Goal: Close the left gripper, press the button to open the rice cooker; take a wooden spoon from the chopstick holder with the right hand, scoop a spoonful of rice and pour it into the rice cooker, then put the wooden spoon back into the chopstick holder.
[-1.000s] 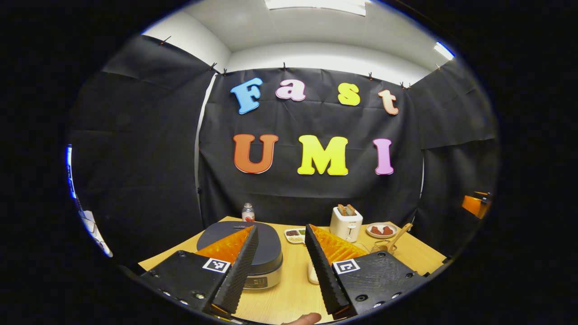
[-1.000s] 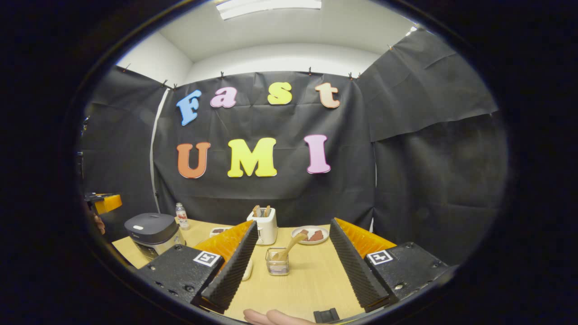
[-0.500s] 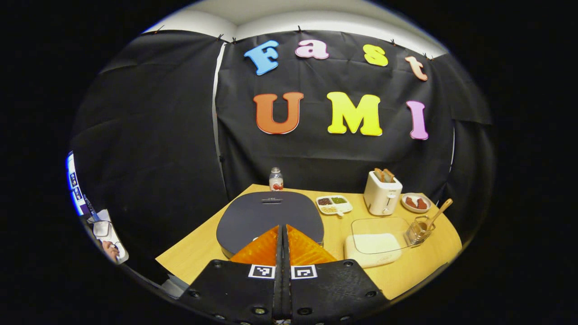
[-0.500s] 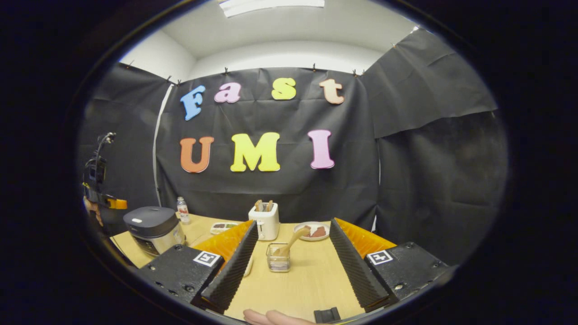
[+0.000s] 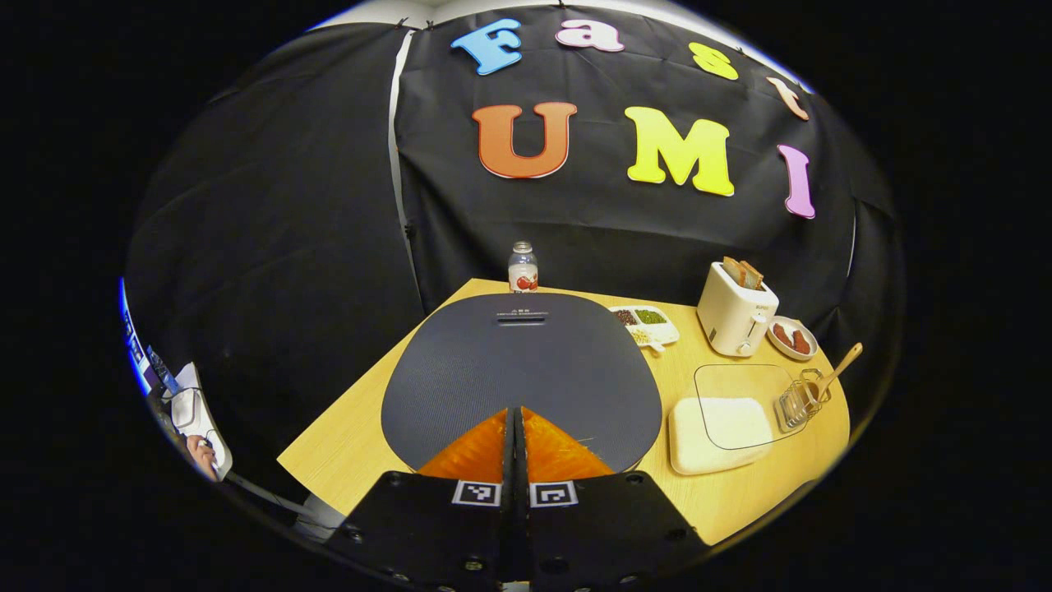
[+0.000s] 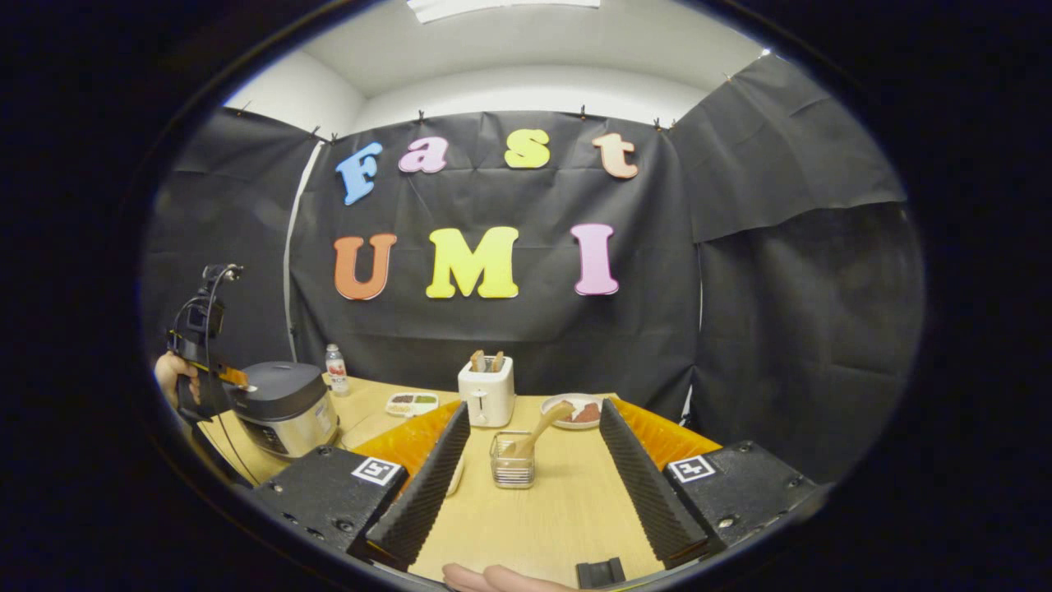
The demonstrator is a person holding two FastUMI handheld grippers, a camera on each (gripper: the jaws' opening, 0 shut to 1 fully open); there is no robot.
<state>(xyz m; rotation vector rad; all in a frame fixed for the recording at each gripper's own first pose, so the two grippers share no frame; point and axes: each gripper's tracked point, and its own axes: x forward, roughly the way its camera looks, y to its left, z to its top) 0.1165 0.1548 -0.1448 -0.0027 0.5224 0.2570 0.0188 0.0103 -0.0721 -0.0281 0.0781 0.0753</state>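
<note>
Rice cooker [image 5: 521, 370] sits at the desk's left end with its dark lid down, and your left hand-held gripper [image 5: 514, 415] hangs over the lid's near edge with its fingers pressed together, gripping nothing. From the right gripper view, that tool reaches the cooker's near top corner; whether it touches is unclear. Your right hand-held gripper [image 6: 530, 444] is spread wide and empty, with the chopstick holder [image 6: 512, 470] framed between its fingers, farther off. A wooden spoon [image 6: 538, 429] leans in the holder. The desk [image 6: 542, 518] is pale wood, also carrying a toaster [image 6: 486, 395], a bottle [image 5: 523, 269] and a rice container [image 5: 715, 421]. Black cloth walls the booth.
</note>
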